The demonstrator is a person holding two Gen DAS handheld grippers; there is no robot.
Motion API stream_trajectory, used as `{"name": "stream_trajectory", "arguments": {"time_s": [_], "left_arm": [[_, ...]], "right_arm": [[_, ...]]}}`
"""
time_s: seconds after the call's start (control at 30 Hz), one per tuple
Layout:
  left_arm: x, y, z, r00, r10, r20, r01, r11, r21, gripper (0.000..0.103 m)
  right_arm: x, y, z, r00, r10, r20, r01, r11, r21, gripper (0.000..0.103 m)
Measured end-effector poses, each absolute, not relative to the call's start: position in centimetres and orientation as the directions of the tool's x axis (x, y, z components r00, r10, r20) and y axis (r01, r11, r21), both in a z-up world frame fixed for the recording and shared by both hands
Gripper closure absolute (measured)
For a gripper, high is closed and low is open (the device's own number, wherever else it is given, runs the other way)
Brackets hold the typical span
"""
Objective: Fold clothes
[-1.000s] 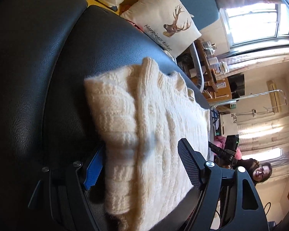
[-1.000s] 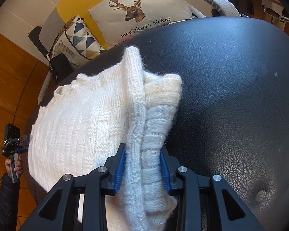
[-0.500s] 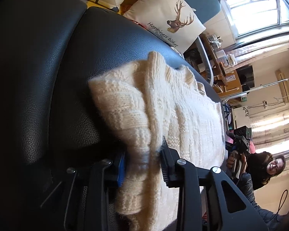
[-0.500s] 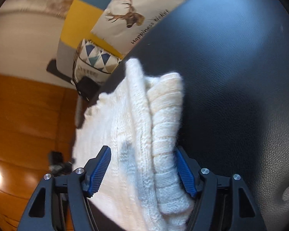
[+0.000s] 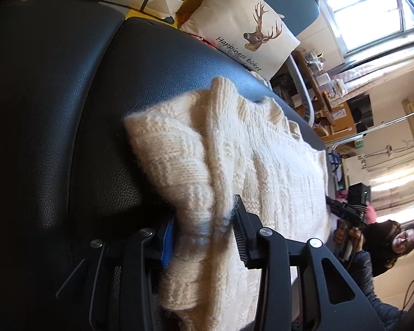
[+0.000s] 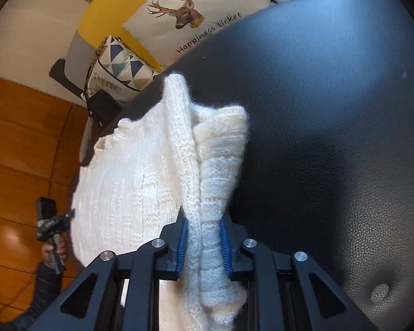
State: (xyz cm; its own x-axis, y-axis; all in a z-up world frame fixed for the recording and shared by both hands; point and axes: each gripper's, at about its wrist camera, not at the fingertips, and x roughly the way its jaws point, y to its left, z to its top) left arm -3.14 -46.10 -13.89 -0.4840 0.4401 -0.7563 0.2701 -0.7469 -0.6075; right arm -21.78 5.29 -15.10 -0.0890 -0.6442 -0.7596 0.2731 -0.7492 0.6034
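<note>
A cream knitted sweater (image 5: 262,165) lies folded on a black leather seat (image 5: 96,110). My left gripper (image 5: 204,237) has one thick folded edge bunched between its pads, which touch the knit on both sides while the jaws are opening slightly. In the right wrist view the sweater (image 6: 129,182) shows its opposite folded edge standing up as a ridge. My right gripper (image 6: 204,245) pinches that ridge tightly between its blue pads, and its jaws are closing. The lower end of the fold hangs below the pads.
The black leather (image 6: 331,110) stretches wide to the right of the sweater. A deer cushion (image 5: 243,24) and a triangle-pattern cushion (image 6: 121,66) lean behind it. A person (image 5: 386,245) holding a black device stands past the sweater's far side, over an orange wooden floor (image 6: 19,143).
My left jaws went from wide open to closed on the sweater's edge. My right jaws sprang wide half a second ago and have clamped back onto the fold. Neither hand has travelled much.
</note>
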Motion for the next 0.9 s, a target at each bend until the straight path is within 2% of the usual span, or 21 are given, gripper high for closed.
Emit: {"name": "stream_trajectory", "arguments": {"time_s": [0.3, 0.47, 0.63, 0.8, 0.9], "left_arm": [[-3.8, -44.8, -13.2, -0.443, 0.366, -0.818, 0.278, -0.812, -0.514, 0.064], [-3.9, -44.7, -13.2, -0.441, 0.356, -0.824, 0.295, -0.810, -0.507, 0.063], [-3.8, -44.4, -13.1, -0.447, 0.345, -0.826, 0.310, -0.806, -0.504, 0.063], [-3.5, -44.6, -13.4, -0.464, 0.350, -0.814, 0.332, -0.783, -0.526, 0.063], [-3.5, -44.2, -13.2, -0.466, 0.335, -0.819, 0.324, -0.797, -0.510, 0.063]], "right_arm": [[-21.6, 4.9, -15.0, -0.055, -0.631, -0.774, 0.338, -0.741, 0.581, 0.082], [-21.6, 5.1, -15.2, -0.055, -0.650, -0.758, 0.304, -0.734, 0.607, 0.080], [-20.6, 5.0, -15.0, -0.102, -0.659, -0.745, 0.384, -0.717, 0.582, 0.076], [-21.2, 5.6, -15.4, -0.084, -0.691, -0.718, 0.302, -0.704, 0.643, 0.074], [-21.1, 5.2, -15.2, -0.079, -0.671, -0.737, 0.325, -0.717, 0.617, 0.074]]}}
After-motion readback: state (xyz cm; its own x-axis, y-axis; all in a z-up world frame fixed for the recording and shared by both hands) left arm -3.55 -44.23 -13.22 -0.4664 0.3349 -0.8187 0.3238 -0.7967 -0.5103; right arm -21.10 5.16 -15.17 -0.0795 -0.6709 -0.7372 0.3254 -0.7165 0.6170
